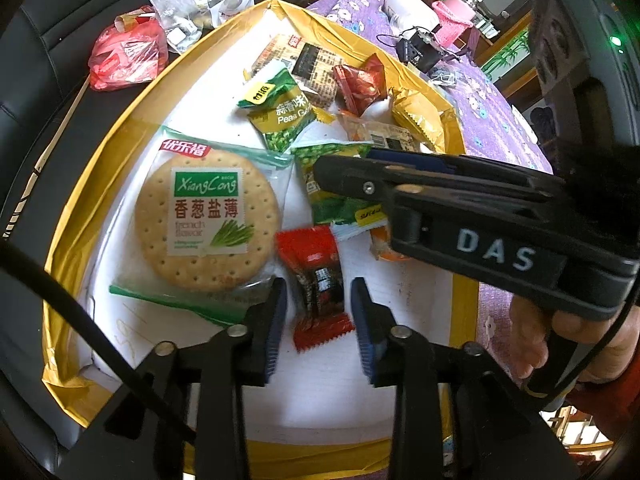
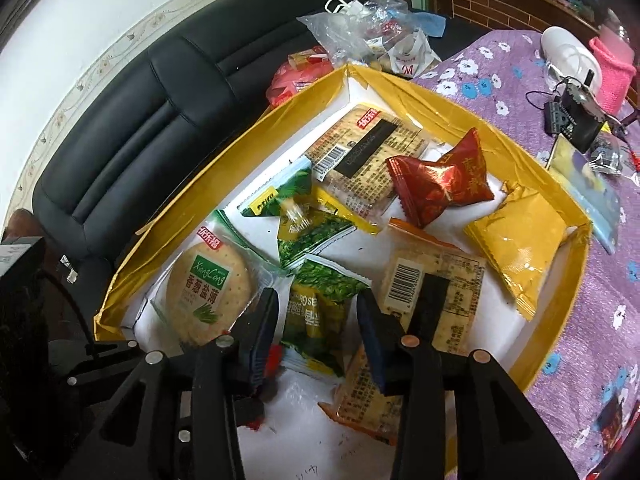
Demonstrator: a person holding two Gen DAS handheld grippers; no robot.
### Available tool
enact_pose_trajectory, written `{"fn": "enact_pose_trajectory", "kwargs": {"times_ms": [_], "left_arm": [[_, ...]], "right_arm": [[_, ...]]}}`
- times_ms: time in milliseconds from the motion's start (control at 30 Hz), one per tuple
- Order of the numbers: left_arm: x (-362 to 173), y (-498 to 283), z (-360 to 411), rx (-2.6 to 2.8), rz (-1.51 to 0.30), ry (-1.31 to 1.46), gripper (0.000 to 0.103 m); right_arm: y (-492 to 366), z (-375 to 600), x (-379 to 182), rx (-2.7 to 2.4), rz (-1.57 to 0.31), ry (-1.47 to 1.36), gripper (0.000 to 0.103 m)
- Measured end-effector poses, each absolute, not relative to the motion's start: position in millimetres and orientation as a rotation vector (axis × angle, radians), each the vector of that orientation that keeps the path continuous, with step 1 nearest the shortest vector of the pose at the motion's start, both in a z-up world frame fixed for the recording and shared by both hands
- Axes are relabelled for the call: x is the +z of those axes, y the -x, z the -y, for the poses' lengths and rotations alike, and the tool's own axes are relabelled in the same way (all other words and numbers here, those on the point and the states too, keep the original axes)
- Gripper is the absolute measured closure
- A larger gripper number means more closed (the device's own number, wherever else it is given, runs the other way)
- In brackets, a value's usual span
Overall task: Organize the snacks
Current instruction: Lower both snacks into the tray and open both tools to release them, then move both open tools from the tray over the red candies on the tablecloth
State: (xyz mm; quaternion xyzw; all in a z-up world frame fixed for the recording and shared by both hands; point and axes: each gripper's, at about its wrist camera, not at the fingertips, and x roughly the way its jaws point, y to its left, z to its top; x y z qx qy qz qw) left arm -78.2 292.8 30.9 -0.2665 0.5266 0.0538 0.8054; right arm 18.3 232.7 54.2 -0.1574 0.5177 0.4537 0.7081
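Note:
A yellow-walled box with a white floor holds several snack packets. My left gripper is open, its jaws either side of a red and black candy packet on the floor. A round XiangCong cracker pack lies to its left. My right gripper is open over a green peas packet; it also shows in the left wrist view, above that same packet. More green peas packets, a dark red pouch and a yellow packet lie farther back.
The box sits on a purple floral cloth beside a black leather sofa. Plastic bags lie behind the box. A white object, a pink knitted item and black electronics sit on the cloth.

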Motion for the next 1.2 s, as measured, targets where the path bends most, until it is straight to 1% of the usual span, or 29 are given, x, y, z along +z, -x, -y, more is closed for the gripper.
{"fn": "enact_pose_trajectory", "kwargs": {"times_ms": [33, 100, 133, 233, 367, 400, 467, 633, 933, 1000, 1200], "left_arm": [[31.5, 78.1, -291.8, 0.116, -1.125, 0.57, 0.055], [33.4, 78.8, -289.6, 0.121, -1.116, 0.567, 0.038], [34.4, 78.6, -288.2, 0.124, -1.113, 0.561, 0.036], [38.6, 79.1, -284.4, 0.128, -1.106, 0.549, 0.031], [45.7, 81.9, -280.0, 0.137, -1.092, 0.541, 0.025], [47.0, 81.8, -278.6, 0.138, -1.09, 0.541, 0.023], [51.7, 80.7, -274.3, 0.141, -1.085, 0.532, 0.022], [61.7, 74.2, -258.2, 0.132, -1.075, 0.504, 0.018], [76.6, 49.7, -211.7, 0.061, -1.076, 0.407, 0.016], [77.8, 43.3, -201.5, 0.043, -1.082, 0.381, 0.013], [81.3, 26.9, -170.2, -0.001, -1.097, 0.303, 0.01]], "right_arm": [[-18.7, -230.7, 57.5, 1.006, -1.143, 0.343, 0.062], [-18.7, -224.9, 64.9, 1.005, -1.131, 0.319, 0.055], [-18.5, -221.1, 68.4, 1.004, -1.126, 0.306, 0.055], [-19.9, -206.4, 79.4, 0.992, -1.109, 0.268, 0.047], [-23.2, -182.3, 89.2, 0.969, -1.103, 0.203, 0.029], [-23.5, -172.6, 90.8, 0.962, -1.105, 0.182, 0.026], [-24.7, -156.4, 92.1, 0.941, -1.11, 0.159, 0.023], [-26.3, -122.8, 91.4, 0.882, -1.117, 0.127, 0.02], [-33.7, -38.4, 87.6, 0.747, -1.14, 0.039, 0.019], [-32.2, -20.6, 85.7, 0.721, -1.142, 0.026, 0.019], [-35.7, 25.1, 78.6, 0.634, -1.154, -0.012, 0.019]]}}
